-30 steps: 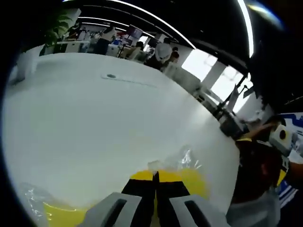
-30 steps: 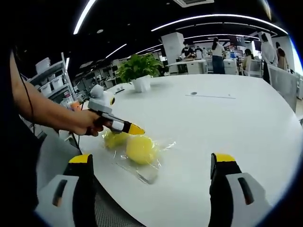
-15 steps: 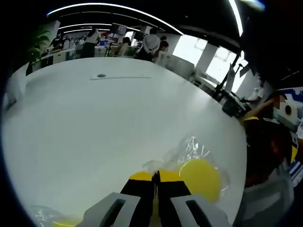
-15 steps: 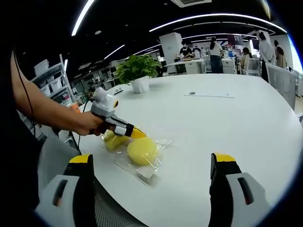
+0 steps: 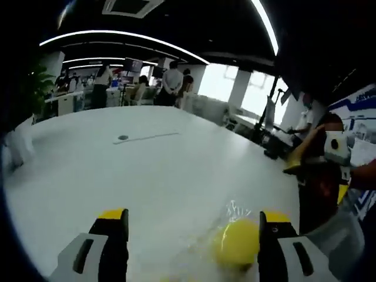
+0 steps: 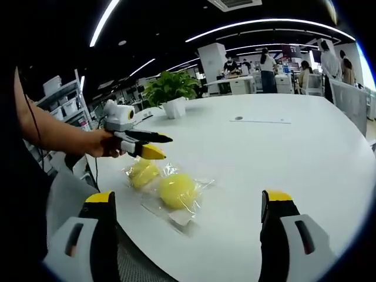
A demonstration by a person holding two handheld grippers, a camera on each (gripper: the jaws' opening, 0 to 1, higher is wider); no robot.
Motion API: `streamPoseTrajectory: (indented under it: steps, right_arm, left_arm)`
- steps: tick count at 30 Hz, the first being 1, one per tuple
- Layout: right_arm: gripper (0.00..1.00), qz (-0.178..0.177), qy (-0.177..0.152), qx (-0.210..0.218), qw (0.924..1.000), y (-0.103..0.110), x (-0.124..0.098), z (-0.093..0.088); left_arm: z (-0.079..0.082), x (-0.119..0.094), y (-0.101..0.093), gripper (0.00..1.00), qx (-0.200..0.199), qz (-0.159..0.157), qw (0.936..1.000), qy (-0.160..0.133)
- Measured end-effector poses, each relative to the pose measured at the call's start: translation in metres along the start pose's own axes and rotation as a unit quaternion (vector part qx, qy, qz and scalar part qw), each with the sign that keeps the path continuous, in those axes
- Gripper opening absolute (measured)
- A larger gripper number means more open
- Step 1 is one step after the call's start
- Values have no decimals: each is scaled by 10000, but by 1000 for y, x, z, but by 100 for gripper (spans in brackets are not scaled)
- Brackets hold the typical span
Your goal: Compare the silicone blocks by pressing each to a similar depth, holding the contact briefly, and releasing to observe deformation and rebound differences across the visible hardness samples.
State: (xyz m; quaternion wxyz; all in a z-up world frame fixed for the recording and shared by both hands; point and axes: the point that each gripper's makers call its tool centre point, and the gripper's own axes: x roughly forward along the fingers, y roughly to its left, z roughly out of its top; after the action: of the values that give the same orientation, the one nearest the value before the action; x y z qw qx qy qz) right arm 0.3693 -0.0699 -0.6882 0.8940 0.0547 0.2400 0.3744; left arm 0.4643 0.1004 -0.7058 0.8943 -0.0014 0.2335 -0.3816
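Jaws of the left gripper (image 5: 192, 232) are standing wide apart in the left gripper view, holding nothing. Between them one yellow silicone block (image 5: 237, 244) is lying in a clear plastic bag (image 5: 232, 212) on the white bench (image 5: 147, 164), close to the right jaw; its lower edge is blurred, and I cannot tell if the jaw is touching it.

Right gripper (image 6: 187, 211) is also wide open and empty, hanging over the near bench edge. Its view is showing two blocks, the nearer block (image 6: 177, 190) and a second block (image 6: 143, 173) beside it, both in wrinkled plastic. Above them the left gripper is hovering, held by a hand (image 6: 104, 144). A potted plant (image 6: 171, 93) is standing farther back.
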Motion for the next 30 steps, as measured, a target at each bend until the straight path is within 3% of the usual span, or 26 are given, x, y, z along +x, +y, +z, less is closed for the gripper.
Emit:
streamPoseTrajectory:
  steps: [4,8,9,12,15,17,22,24,30]
  right_arm:
    - [96,-149,-116,-114,9998,-4,0,9]
    - [96,-172,-4,-280,9995,-2,4,2]
    - [96,-199,74,-315,9993,-1,5,-2]
    - [96,-236,175,-442,9986,3,4,-7]
    - [97,-242,127,-618,9977,7,1,-7]
    - [97,-214,-53,-553,9982,9,-2,-3]
    - [97,-235,329,-615,9973,10,0,-27]
    - [97,-275,354,-659,9968,9,-2,-28]
    - [97,-367,163,-571,9976,8,-6,-19]
  left_arm:
    - [-2,-46,13,100,57,192,9998,-13]
    - [-9,-91,28,100,14,462,9988,-160]
    - [-15,-106,35,100,-138,631,9978,-168]
    - [-27,-136,40,100,-233,718,9968,-247]
    - [-57,-161,38,100,-258,840,9961,-46]
    - [-68,-171,37,100,-345,935,9950,-43]
    - [-75,-198,35,100,-719,1224,9894,-292]
    - [-78,-206,34,100,-689,1284,9889,-286]
    - [-69,-210,32,100,-656,1234,9891,-460]
